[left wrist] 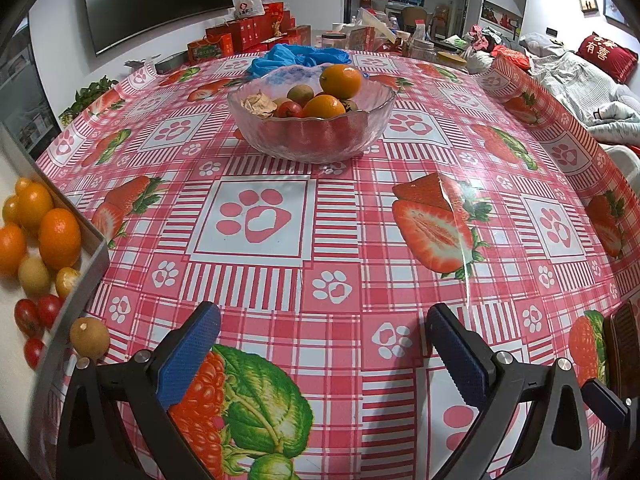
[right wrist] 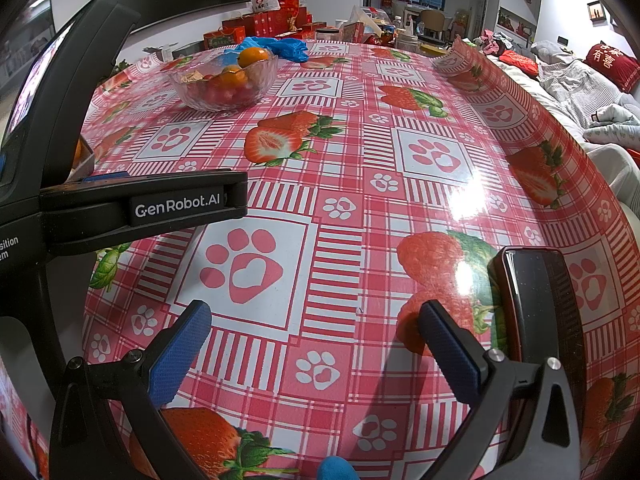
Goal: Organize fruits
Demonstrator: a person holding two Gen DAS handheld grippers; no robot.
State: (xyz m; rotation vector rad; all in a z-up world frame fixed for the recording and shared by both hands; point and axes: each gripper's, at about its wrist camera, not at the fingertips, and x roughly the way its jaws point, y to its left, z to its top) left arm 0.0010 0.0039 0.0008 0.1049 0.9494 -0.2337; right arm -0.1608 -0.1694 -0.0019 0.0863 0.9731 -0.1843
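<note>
Both grippers hang empty over the surface (left wrist: 400, 240), jaws spread wide: the left gripper (left wrist: 320, 344) at lower centre of its view, the right gripper (right wrist: 316, 340) likewise. A glass bowl (left wrist: 312, 136) of fruit sits upper centre; a tray (left wrist: 92, 260) with oranges (left wrist: 59, 238) and tomatoes lies at left, one brown fruit (left wrist: 89, 338) just outside its rim.

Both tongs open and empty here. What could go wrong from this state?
1. The small brown fruit lies loose on the tablecloth just outside the tray; a nudge from the left tongs may send it rolling.
2. The glass bowl is piled high; the top orange could tumble when a neighbour is pulled.
3. A phone lies beside the right tongs and could get knocked.
</note>
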